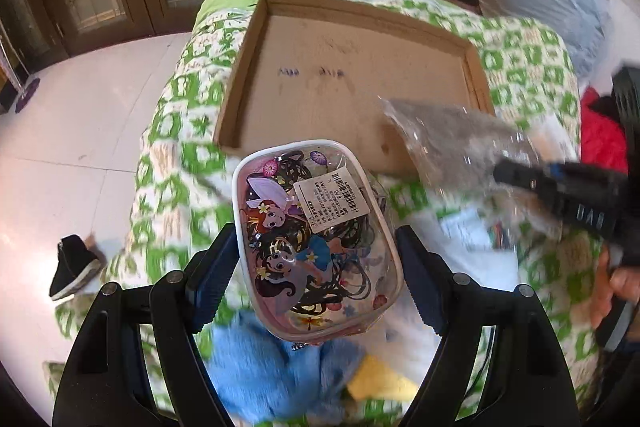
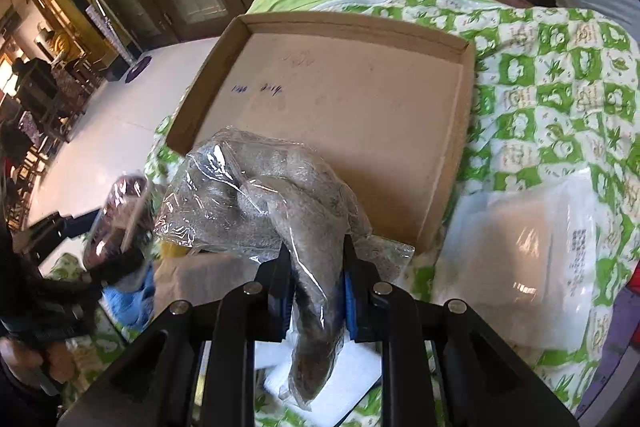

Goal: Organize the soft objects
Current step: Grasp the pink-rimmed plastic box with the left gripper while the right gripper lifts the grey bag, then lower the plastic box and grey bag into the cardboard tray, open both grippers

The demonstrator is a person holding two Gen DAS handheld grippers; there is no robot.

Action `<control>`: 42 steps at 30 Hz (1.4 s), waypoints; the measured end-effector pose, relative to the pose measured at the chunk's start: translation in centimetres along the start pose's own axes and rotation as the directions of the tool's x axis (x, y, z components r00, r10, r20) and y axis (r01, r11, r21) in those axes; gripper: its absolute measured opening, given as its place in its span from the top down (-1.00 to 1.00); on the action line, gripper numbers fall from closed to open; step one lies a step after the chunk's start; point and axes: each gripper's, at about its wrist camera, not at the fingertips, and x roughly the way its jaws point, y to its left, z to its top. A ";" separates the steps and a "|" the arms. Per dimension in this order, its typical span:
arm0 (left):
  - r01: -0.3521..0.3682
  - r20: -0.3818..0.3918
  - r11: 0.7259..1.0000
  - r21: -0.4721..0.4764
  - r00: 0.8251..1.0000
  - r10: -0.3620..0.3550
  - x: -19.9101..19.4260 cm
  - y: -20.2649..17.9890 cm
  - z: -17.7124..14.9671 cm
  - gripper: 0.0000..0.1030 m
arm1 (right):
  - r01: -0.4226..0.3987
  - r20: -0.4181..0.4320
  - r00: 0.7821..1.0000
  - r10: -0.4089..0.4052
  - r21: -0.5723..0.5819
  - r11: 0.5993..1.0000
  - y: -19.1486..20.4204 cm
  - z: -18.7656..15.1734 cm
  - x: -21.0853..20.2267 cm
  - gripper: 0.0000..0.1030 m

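My left gripper (image 1: 316, 267) is shut on a clear pouch (image 1: 316, 227) printed with cartoon girls and filled with dark hair ties; both pads press its sides. It hangs just in front of an empty shallow cardboard box (image 1: 352, 67) on the bed. My right gripper (image 2: 316, 267) is shut on a crinkled clear bag of grey fuzzy fabric (image 2: 264, 195), held over the box's (image 2: 340, 87) near edge. In the left wrist view, the right gripper (image 1: 560, 195) and its bag (image 1: 452, 135) come in from the right. The pouch (image 2: 116, 219) shows blurred at the left of the right wrist view.
A green-and-white patterned quilt (image 2: 552, 87) covers the bed. A blue plush (image 1: 272, 367) and something yellow (image 1: 380, 379) lie under the pouch. A white plastic packet (image 2: 520, 247) rests right of the box, with a red item (image 1: 600, 131) beyond. A black shoe (image 1: 74, 267) sits on the white tiles.
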 end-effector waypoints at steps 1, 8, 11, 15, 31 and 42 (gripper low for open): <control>0.002 0.000 1.000 -0.007 1.000 -0.002 0.3 0.2 0.5 -0.53 | 0.008 0.004 1.000 -0.008 -0.001 1.000 -0.1 0.3 0.2 0.63; 0.056 -0.016 0.996 -0.076 0.998 -0.057 3.3 1.6 4.8 -0.53 | 0.037 0.010 0.999 -0.037 -0.007 0.999 -1.1 2.9 2.8 0.63; 0.075 -0.022 0.991 -0.111 0.997 -0.077 4.9 2.3 6.3 -0.53 | 0.048 0.007 0.999 -0.048 -0.021 0.999 -1.4 3.8 4.2 0.63; 0.076 -0.015 0.989 -0.124 0.997 -0.079 6.1 2.8 7.7 -0.53 | 0.067 -0.002 0.998 -0.068 -0.058 0.996 -1.6 4.3 6.2 0.63; -0.052 0.026 0.998 0.033 0.998 0.051 9.6 0.7 9.6 -0.54 | 0.050 0.028 0.998 -0.048 -0.061 0.997 -1.3 5.5 8.8 0.56; -0.081 0.013 0.996 0.019 0.997 0.081 9.9 1.6 8.0 -0.54 | 0.092 0.049 0.995 -0.088 -0.080 0.993 -0.8 4.5 8.7 -0.32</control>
